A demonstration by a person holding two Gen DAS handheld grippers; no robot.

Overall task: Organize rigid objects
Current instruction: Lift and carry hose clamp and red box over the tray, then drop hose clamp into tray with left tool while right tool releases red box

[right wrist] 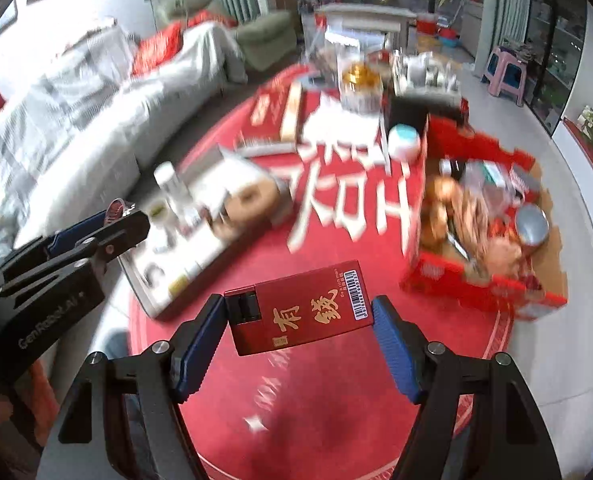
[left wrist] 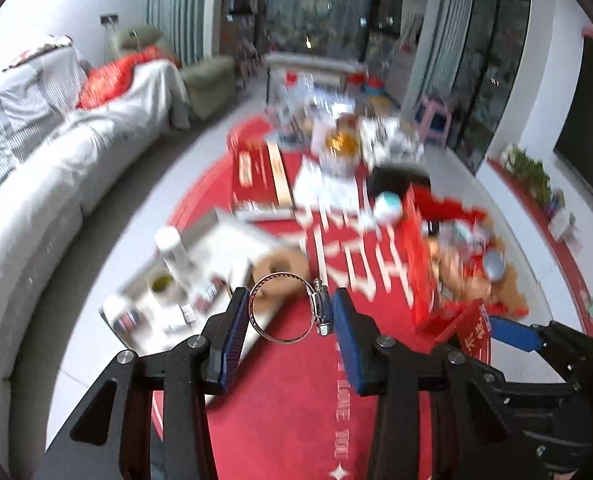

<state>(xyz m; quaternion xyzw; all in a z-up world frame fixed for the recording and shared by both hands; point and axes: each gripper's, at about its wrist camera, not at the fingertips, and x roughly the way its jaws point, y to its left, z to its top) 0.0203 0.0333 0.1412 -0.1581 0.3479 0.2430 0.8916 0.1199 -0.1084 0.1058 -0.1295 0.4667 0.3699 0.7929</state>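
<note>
My left gripper is shut on a metal hose clamp, a thin steel ring with its screw housing against the right pad; it hangs above the red round rug. In the right wrist view my right gripper is shut on a flat red box with gold characters and a barcode, held crosswise between the blue pads. The left gripper shows at the left edge of that view. The right gripper's blue finger and the red box appear at the right of the left wrist view.
A pale tray with a clear bottle, a tape roll and small items lies left on the rug. A red cardboard box full of objects stands right. Further boxes and jars sit behind. A grey sofa runs along the left.
</note>
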